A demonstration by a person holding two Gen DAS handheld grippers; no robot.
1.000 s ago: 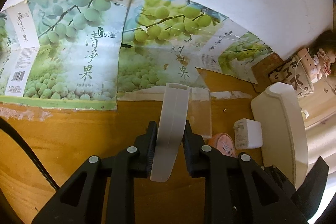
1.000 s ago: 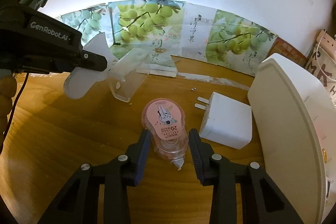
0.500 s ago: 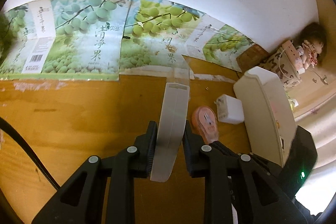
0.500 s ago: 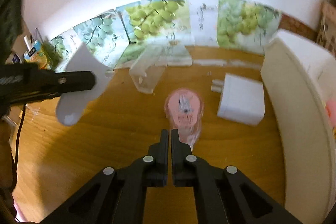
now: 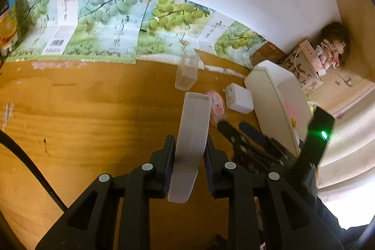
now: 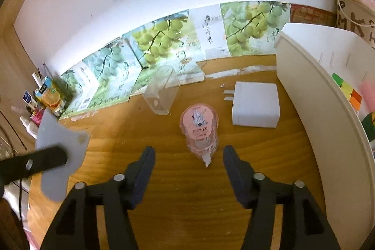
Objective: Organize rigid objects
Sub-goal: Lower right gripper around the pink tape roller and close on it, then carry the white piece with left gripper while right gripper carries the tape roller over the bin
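Fingers (image 6: 236,170) spread, level above tape dispenser (image 6: 200,130)

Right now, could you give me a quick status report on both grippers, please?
Left gripper shut on grey plastic piece. Right gripper open, pink tape dispenser just ahead on the table. White charger lies beside it, apart.
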